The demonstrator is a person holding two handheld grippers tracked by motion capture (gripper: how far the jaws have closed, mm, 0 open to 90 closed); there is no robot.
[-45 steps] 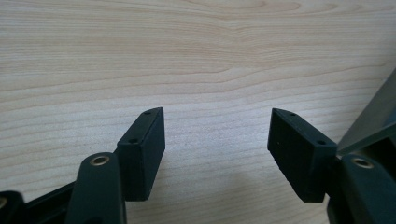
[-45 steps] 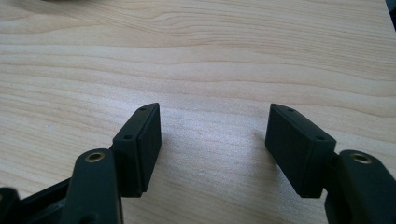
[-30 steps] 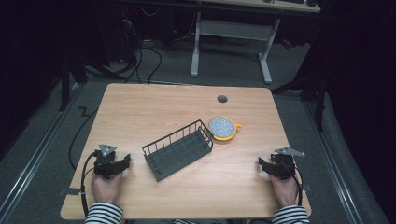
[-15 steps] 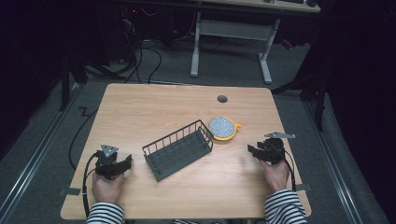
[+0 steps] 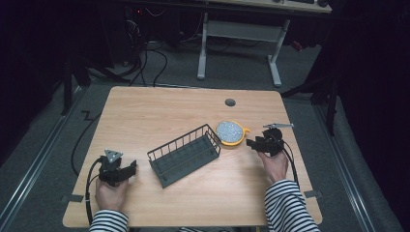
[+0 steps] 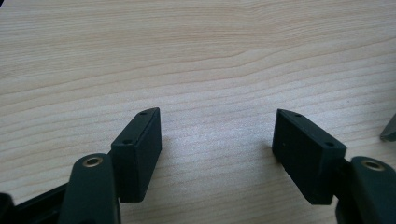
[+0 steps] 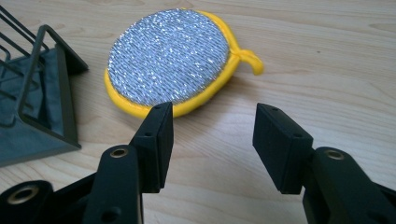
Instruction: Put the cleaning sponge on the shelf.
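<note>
Right tool (image 5: 252, 143): jaws parted, nothing between them, pads clear of the scrubber (image 7: 170, 58); they have just been narrowing, with an empty gap. The yellow-rimmed scrubber lies flat on the surface (image 5: 159, 113), just ahead of the jaws and just beside the wire basket (image 5: 183, 155).

Left tool (image 5: 131, 168): released, wide open over bare wood, holding nothing.

Risk, as judged: the scrubber lies low and flat; a level approach could push it against the basket instead of gripping its rim.
</note>
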